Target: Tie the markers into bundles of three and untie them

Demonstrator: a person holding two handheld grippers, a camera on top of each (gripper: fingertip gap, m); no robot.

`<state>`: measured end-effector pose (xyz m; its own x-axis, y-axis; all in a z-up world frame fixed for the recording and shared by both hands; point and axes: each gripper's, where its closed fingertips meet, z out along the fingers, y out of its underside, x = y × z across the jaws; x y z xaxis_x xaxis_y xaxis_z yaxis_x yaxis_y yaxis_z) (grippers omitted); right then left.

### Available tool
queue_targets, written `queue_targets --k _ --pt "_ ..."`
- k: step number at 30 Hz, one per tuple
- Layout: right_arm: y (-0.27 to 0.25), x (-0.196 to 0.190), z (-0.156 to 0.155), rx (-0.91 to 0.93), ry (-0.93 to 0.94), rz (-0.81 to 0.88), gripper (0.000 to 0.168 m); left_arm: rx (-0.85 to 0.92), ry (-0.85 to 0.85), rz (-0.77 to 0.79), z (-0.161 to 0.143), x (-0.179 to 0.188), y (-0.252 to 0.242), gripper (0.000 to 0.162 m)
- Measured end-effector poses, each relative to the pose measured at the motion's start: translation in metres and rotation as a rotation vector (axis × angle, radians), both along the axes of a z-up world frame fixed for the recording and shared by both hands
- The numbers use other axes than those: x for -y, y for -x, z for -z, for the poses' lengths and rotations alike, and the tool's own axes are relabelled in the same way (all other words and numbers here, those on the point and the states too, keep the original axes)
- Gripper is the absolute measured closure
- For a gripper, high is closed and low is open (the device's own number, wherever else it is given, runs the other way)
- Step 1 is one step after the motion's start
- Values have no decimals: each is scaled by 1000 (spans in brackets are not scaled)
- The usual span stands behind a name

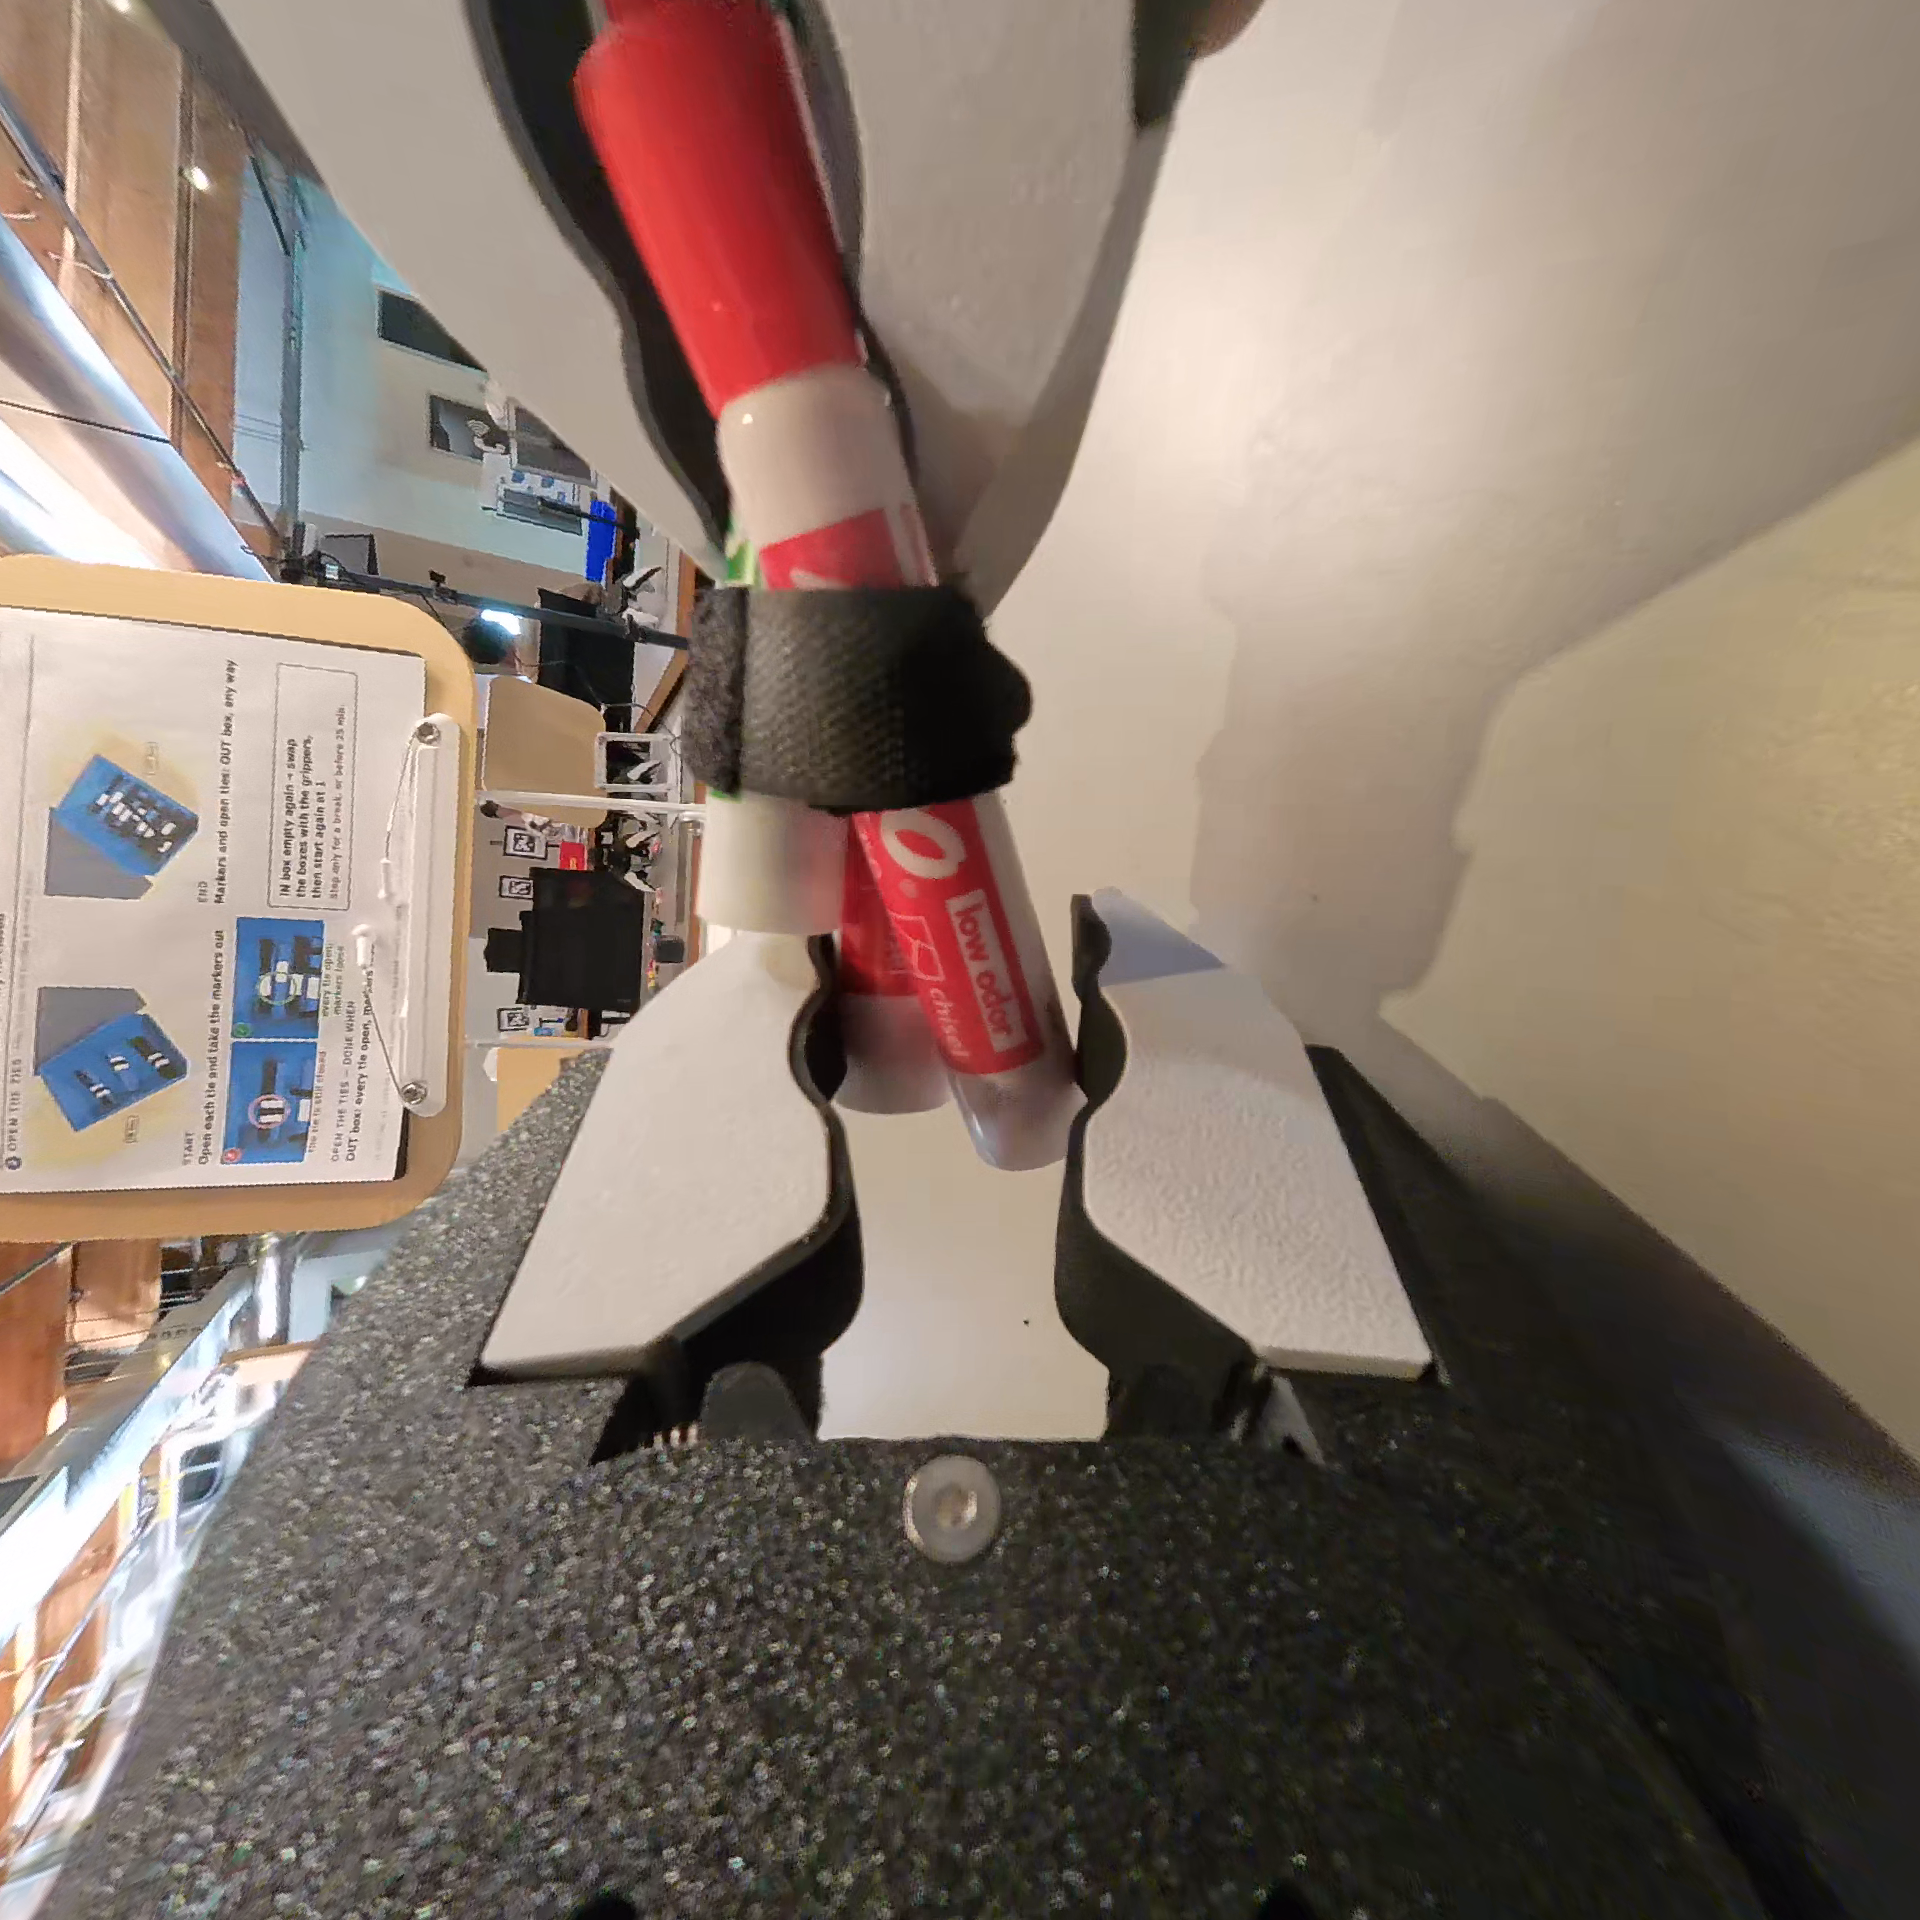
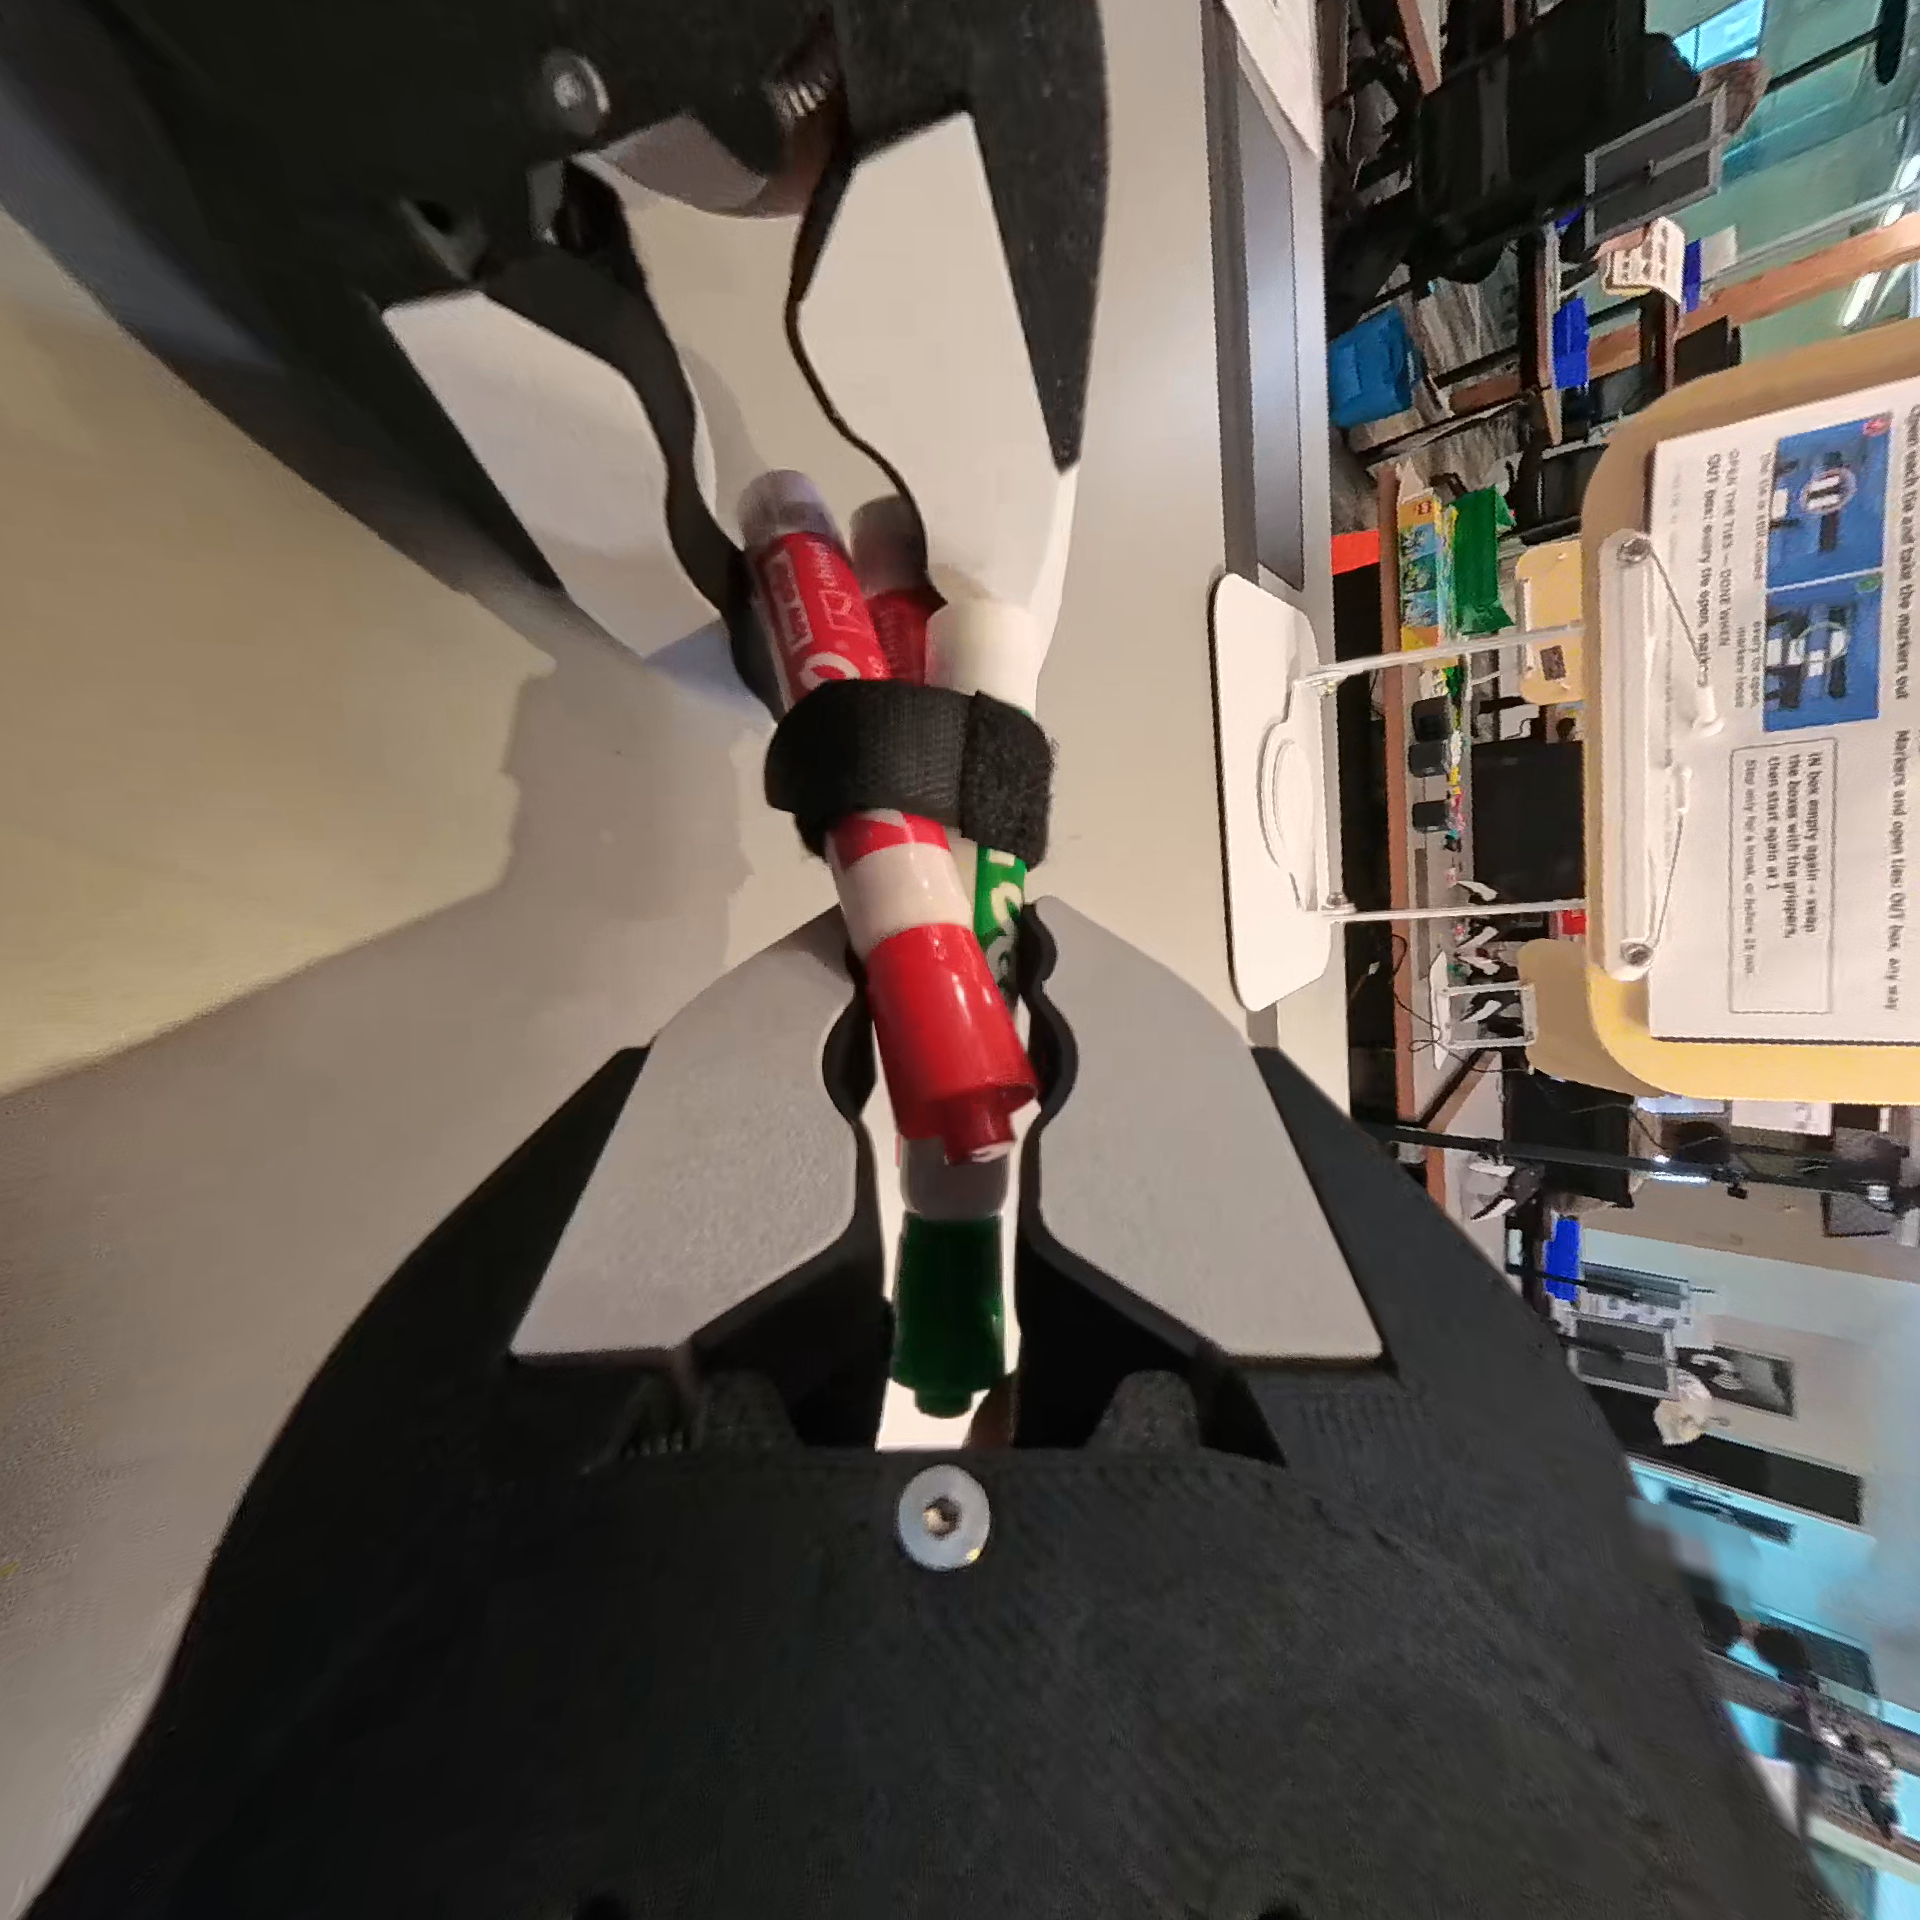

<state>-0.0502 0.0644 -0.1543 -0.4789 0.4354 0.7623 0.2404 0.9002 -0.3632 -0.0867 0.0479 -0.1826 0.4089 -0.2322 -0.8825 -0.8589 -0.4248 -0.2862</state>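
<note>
A bundle of three markers (image 1: pixel 966 935), two red and one green, is held in the air by both ends. A black hook-and-loop strap (image 1: pixel 852 707) is wrapped shut around its middle. My left gripper (image 1: pixel 951 997) is shut on the barrel ends. My right gripper shows at the top of that view, around the red cap (image 1: pixel 717 208). In the right wrist view my right gripper (image 2: pixel 940 935) is shut on the cap ends, with the red cap (image 2: pixel 951 1029) and green cap (image 2: pixel 945 1309) between its fingers. The strap (image 2: pixel 904 769) sits just beyond, and the left gripper (image 2: pixel 831 582) holds the far ends.
A wooden clipboard with an instruction sheet (image 1: pixel 208 894) stands on a clear stand with a white base (image 2: pixel 1278 790); it also shows in the right wrist view (image 2: pixel 1766 707). The white table (image 2: pixel 1143 312) lies under the bundle. Shelves and desks fill the background. My right fingertips sit around 5 cm from my left ones.
</note>
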Motion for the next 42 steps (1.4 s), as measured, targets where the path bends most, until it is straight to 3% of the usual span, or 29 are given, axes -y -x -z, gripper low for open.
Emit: queue_targets --k 6,7,15,19,24,33,42 --pt "-3 5 -2 -16 -145 -28 140 -20 2 4 -2 2 1 125" --pt "-4 6 -1 -8 -178 -34 137 -28 0 1 -3 2 1 141" --pt "-6 7 -2 -30 -324 -53 135 8 5 -17 -1 2 2 142" --pt "-4 10 -16 -118 -323 -75 123 93 -12 -21 1 1 2 142" --pt "-7 10 -32 -190 -231 -102 117 162 -25 -28 1 0 3 142" --pt "-22 -6 -56 -293 55 -155 126 319 -34 -57 1 0 7 142" --pt "-30 -23 -76 -341 384 -193 124 480 -21 -60 3 -2 2 142"
